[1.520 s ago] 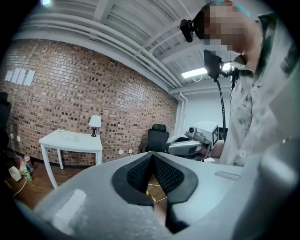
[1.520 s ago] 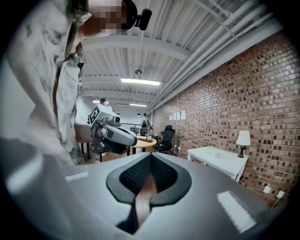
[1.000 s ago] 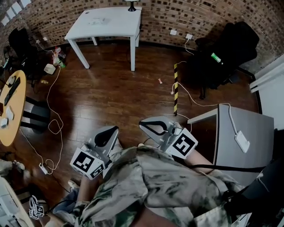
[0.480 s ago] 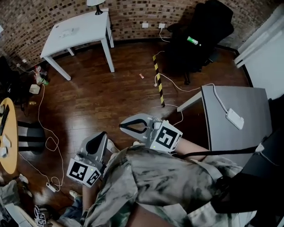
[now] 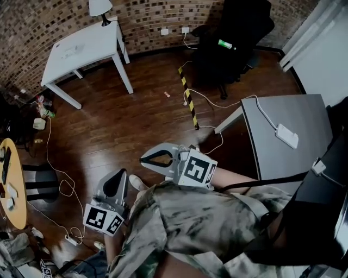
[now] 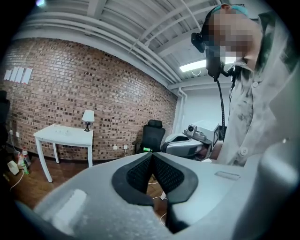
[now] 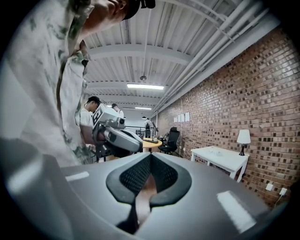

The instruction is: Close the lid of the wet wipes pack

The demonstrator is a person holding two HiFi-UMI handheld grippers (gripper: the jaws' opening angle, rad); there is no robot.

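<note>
The white table point(image 5: 81, 49) has slid leftward; grey desk point(image 5: 293, 117) flanks right gripper point(image 5: 143, 160).

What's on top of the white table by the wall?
On the white table: a lamp at its far corner and a small pale item, too small to identify. Nothing covers the top.

We find no legible text, brand or number in any view. The marker cubes point(image 5: 197, 169) on the left tongs point(image 5: 120, 172) and right tongs point(image 5: 143, 160) carry only black-and-white square patterns. The wall sheets point(image 6: 16, 74) are too small to read.
</note>
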